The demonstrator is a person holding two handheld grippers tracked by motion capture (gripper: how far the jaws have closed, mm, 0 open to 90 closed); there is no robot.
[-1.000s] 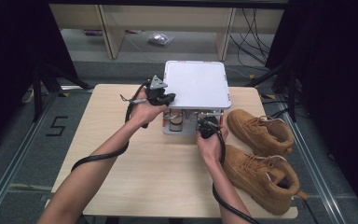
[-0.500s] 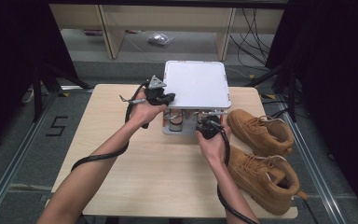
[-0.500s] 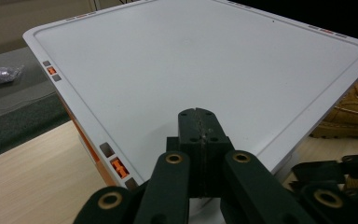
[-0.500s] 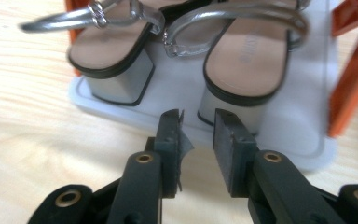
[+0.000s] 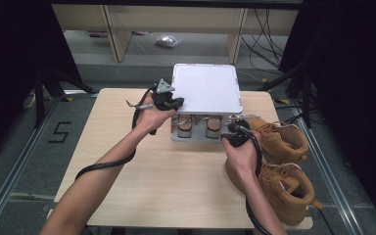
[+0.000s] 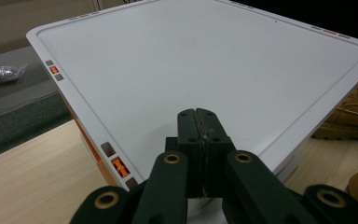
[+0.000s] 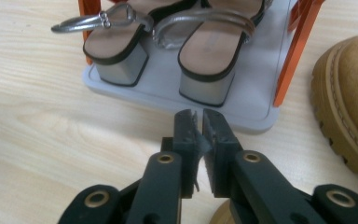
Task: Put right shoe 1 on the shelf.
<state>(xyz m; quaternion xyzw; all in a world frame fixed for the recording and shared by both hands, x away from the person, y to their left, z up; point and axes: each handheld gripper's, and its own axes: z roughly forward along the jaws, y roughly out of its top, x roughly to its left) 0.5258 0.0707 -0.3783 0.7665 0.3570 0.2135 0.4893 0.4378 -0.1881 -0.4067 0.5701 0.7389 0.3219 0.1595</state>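
Right hand-held gripper point(image 7: 198, 122) withdrew from block-heeled sandals point(image 7: 168, 46).

The near half of the tabletop point(image 5: 142, 191) lay bare, leaving wide room for a hand to pass. At the far middle, the white rack point(image 5: 206, 88) blocked the way; its lower shelf was taken up by a pair of sandals point(image 7: 168, 42), with orange posts point(image 7: 294, 51) at the corners. Along the right edge, two tan boots point(image 5: 286, 166) crowded the space just beside the rack.
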